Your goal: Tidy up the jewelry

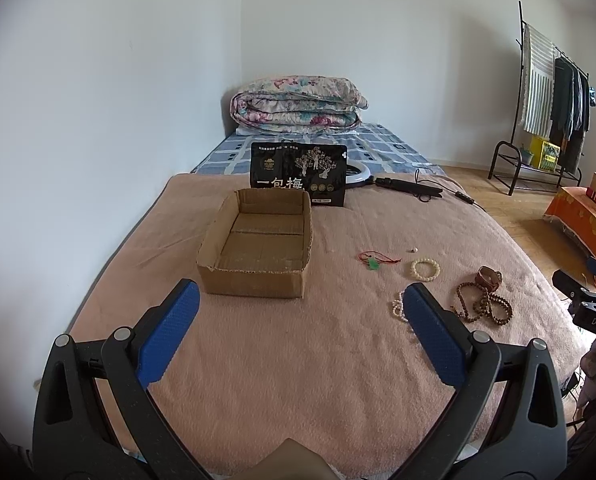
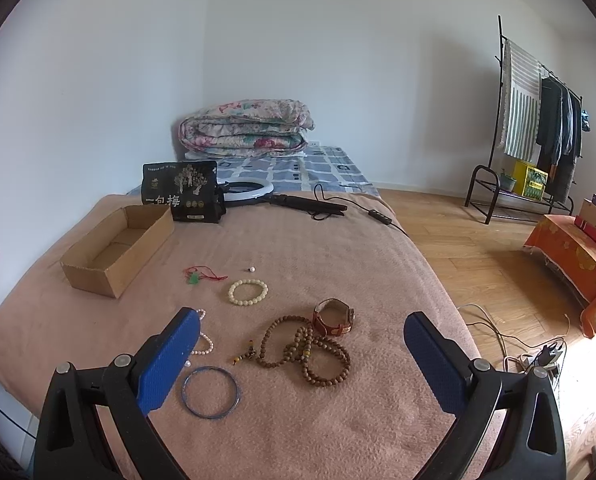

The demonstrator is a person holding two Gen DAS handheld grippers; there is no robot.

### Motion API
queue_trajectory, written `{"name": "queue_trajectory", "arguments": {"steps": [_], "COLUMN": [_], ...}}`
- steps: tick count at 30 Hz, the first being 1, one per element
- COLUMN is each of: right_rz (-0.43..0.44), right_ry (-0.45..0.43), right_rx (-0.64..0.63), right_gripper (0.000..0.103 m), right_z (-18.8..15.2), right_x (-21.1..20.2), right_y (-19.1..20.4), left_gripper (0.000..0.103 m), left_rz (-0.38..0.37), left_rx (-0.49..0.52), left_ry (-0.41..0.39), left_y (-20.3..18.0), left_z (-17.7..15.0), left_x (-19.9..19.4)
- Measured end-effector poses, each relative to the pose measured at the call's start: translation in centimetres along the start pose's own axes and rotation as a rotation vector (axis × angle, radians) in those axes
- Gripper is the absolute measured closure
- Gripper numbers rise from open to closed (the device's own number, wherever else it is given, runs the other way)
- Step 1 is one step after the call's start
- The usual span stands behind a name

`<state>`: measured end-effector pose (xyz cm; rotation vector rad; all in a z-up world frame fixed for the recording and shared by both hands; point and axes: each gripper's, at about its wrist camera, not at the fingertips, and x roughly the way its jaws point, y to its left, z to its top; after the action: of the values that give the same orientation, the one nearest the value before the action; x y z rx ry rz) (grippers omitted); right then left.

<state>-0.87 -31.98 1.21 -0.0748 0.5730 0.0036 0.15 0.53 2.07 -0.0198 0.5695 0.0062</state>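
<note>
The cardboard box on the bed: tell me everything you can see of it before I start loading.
The shallow brown corrugated cardboard box is rectangular and open-topped, with no lid or top flaps showing. It looks empty; only its folded bottom flaps show inside. It sits flat on the pink blanket, just in front of a black printed bag. The jewelry lies apart to its right, and neither gripper touches it.

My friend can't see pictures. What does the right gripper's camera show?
Jewelry lies on a pink blanket: brown beads, a watch, a blue bangle, a cream bracelet and a green pendant. The open right gripper hovers above. An empty box sits left.
</note>
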Motion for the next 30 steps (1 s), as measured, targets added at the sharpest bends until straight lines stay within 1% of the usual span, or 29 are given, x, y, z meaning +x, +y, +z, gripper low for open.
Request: {"name": "queue_trajectory", "arguments": {"steps": [4, 30], "right_rz": [0.002, 0.004], "right_ry": [0.003, 0.006], "right_rx": [-0.001, -0.004], "right_gripper": [0.000, 0.000], "right_z": [-0.07, -0.12], "right_x": [0.04, 0.12], "right_y": [0.04, 0.17], "left_gripper": [0.000, 0.000], "left_rz": [0.000, 0.001], "left_rx": [0.000, 0.001], "left_ry": [-0.002, -0.008], "left_y": [-0.10, -0.14], "left_z": [0.49, 0.03], "left_x": [0.16, -0.02]}}
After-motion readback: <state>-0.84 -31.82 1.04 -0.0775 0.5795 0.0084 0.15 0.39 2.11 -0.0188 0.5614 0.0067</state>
